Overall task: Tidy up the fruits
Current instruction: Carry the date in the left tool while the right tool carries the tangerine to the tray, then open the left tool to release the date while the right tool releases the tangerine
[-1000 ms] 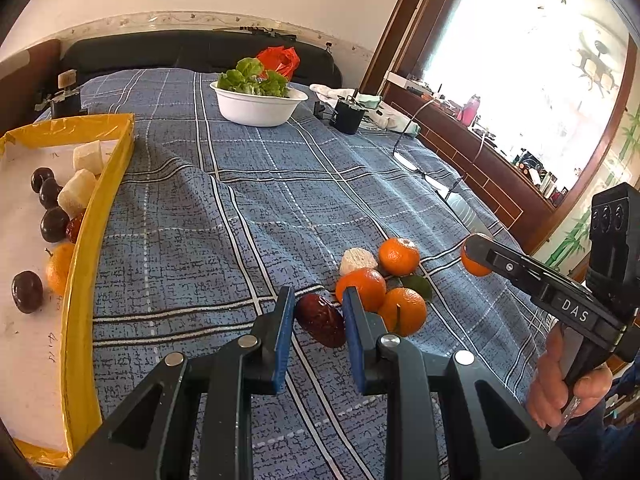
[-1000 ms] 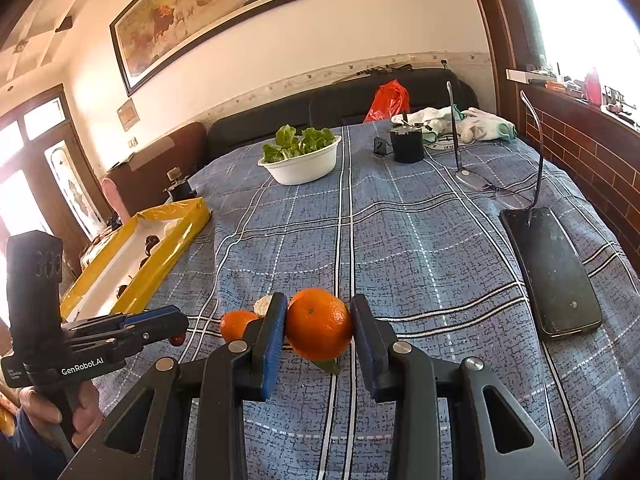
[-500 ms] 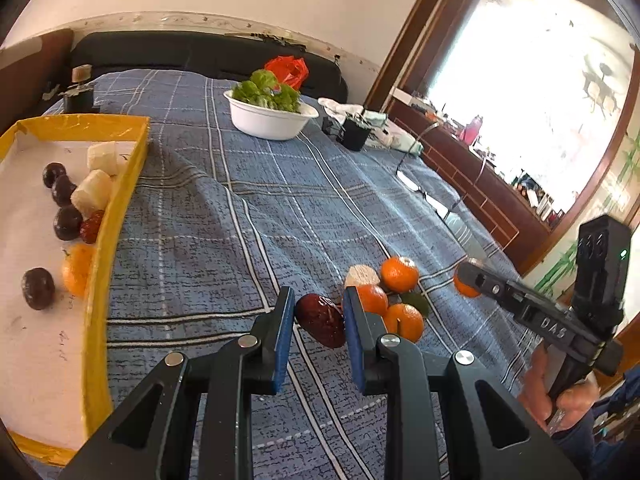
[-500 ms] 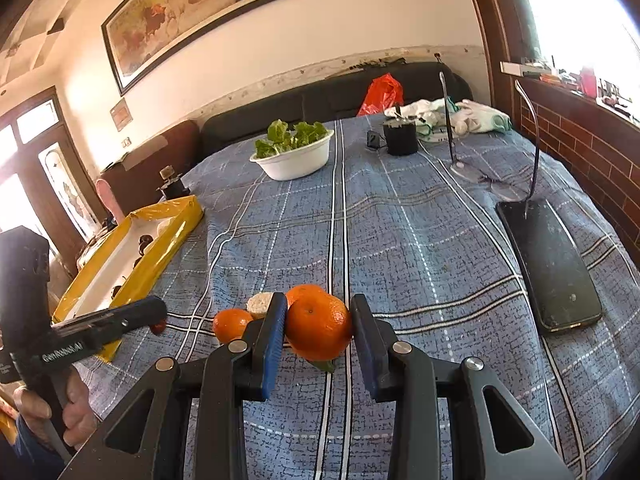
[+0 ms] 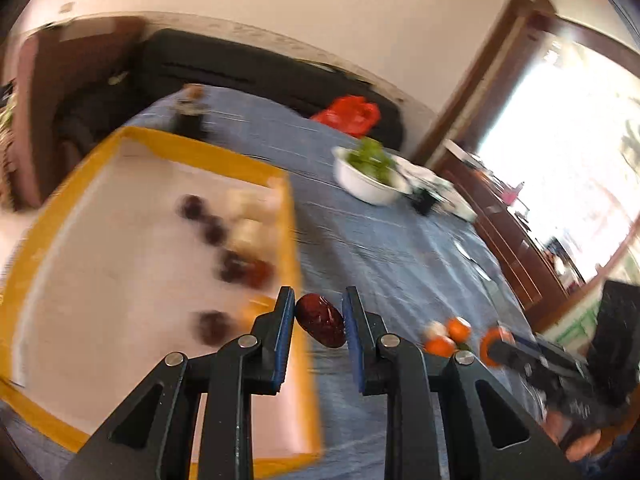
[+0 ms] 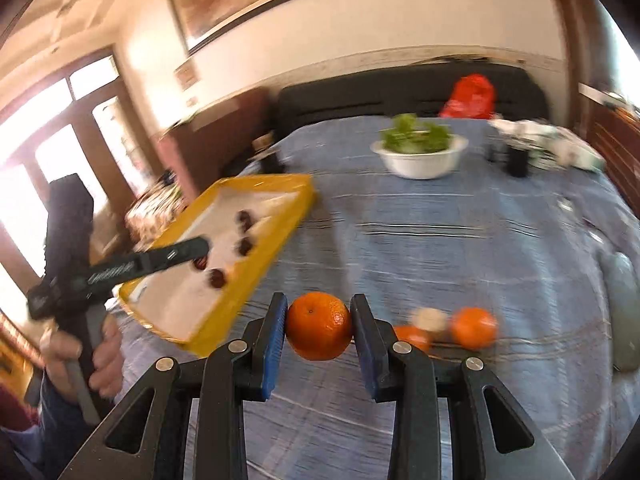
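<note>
Carrying one fruit in each tool, both hands have swung away from the loose fruit pile toward the yellow tray (image 5: pixel 297 240) since the earlier frames. The left gripper (image 5: pixel 319 320) is clenched on a dark red jujube (image 5: pixel 320 319), and it now sits just above the tray's near-right edge, where a second ago it hung over the pile on the blue plaid bedspread (image 5: pixel 380 240). The right gripper (image 6: pixel 319 326) grasps a mandarin (image 6: pixel 319 326) between its blue pads; the tray's near corner now lies just to the left of it in the right wrist view, where before it lay well apart.

Remaining on the bedspread near its front edge are two mandarins (image 6: pixel 474 328) and a pale fruit piece (image 6: pixel 430 319), close together. Inside the tray, dark round fruits (image 5: pixel 214 230), pale chunks (image 5: pixel 248 236) and a reddish fruit lie along the right wall; motion blur prevents finer identification.

Judged from this layout, the transfer phase is under way and placement has not yet occurred. Each fruit should be set beside its like, with release held until it is past the tray wall.
</note>
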`<state>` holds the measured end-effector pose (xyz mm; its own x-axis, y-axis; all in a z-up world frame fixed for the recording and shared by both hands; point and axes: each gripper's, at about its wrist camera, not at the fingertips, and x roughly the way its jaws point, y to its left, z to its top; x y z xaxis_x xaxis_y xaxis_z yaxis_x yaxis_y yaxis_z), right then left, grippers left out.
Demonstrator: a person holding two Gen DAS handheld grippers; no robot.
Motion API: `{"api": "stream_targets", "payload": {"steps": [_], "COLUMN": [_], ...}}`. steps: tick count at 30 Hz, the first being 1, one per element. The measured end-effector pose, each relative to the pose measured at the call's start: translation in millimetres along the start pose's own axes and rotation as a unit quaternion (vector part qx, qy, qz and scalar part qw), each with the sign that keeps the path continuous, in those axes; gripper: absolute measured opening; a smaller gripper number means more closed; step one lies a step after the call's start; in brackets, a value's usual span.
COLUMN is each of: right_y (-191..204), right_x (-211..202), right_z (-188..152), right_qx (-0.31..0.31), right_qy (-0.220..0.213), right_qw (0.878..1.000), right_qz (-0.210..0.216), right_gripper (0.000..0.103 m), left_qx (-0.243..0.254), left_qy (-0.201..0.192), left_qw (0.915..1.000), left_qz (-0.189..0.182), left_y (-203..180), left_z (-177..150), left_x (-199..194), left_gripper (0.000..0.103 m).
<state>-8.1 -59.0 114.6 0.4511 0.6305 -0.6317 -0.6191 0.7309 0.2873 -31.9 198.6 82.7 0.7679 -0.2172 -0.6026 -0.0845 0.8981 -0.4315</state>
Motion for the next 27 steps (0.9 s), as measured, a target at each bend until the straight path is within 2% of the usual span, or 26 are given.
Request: {"api": "stream_targets", "payload": {"steps": [3,6,8,13,15,20,27], "right_y": [32,59,74,98,97,99,111], "right_x": [27,59,83,119,125,135,138], "right_z": [9,15,17,3,-1,-6,-16], "right_qx": [-0.013,-0.024,-0.025,-0.052,-0.061,-0.088,-0.134], "right_qy": [0.02,0.04,0.056,0.072,0.072,0.065,0.052], "right_qw": [0.999,0.998,0.997,0.995,0.995,0.994,0.99], "right_qz": [0.031,0.039,0.047,0.043,0.036,0.029,0.011], "right_gripper": [0.036,0.036,0.036,0.037,0.037,0.037,0.037], "left_qx": [-0.029,-0.058,-0.067,-0.075,-0.072,-0.072,-0.065], "left_qy": [0.024,0.04,0.043,0.049,0.049,0.064,0.065], "left_qw": [0.9988,0.9958,0.9939,0.9924,0.9914,0.9903,0.9901], "left_qz": [0.033,0.058,0.076,0.085,0.097,0.1,0.106], "left_y": [34,57,64,68,69,70,72], "left_z": [13,22,28,36,36,30,24], "left_x": [7,15,22,38,45,59,57], "left_gripper": [0.024,0.024,0.024,0.024,0.024,0.024,0.024]}}
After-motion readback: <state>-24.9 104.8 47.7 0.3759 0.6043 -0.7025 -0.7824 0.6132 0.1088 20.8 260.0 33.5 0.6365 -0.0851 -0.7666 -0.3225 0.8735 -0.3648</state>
